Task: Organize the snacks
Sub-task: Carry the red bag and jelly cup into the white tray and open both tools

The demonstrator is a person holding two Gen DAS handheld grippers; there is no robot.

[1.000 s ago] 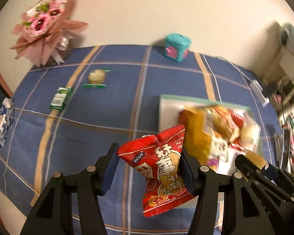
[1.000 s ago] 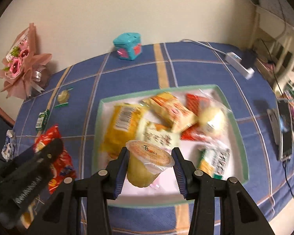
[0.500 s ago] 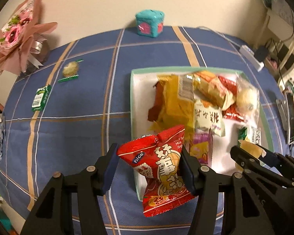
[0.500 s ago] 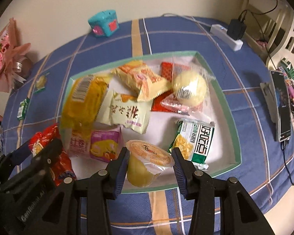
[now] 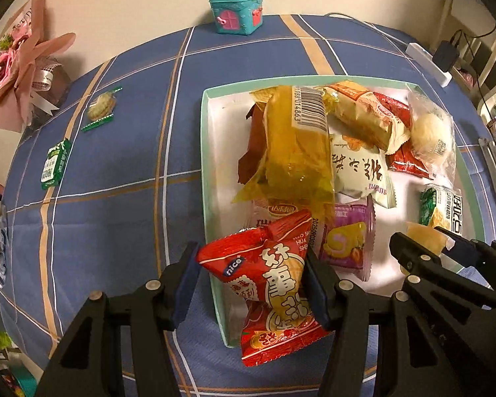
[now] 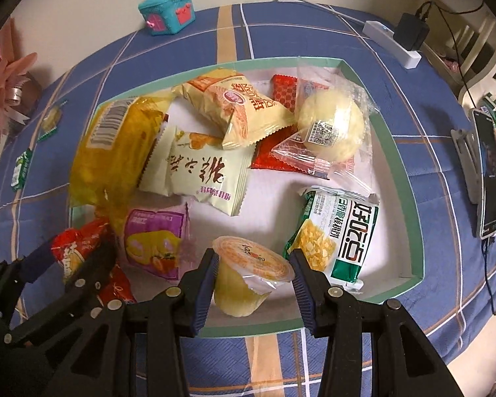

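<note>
Leftmost, against the wall: pink paper bouquet. Next, loose on the blue checked tablecloth: small green packet, then round sweet in a clear green-edged wrapper. Further back, by the wall: teal toy house.

Then left gripper, jaws partly apart, pads pinching a red snack bag from both sides; bag hanging over the near left rim of the green-edged white tray, lower half outside it above the cloth.

Inside the tray, from its left: yellow transparent bag with a barcode, leaning on a cream packet with dark characters; purple cake packet just below them; orange-printed cream packet toward the far side, overlapping red sachets; pale round bun in clear wrap lying on more red sachets.

Near edge, centre: right gripper, jaws narrowly set, clamped on a yellow jelly cup, upright, above the tray's bare floor inside its near rim. Touching distance to its right: green-and-white corn snack pack.

Beyond the tray's right rim: white power strip with a black plug, then a phone on a stand.
</note>
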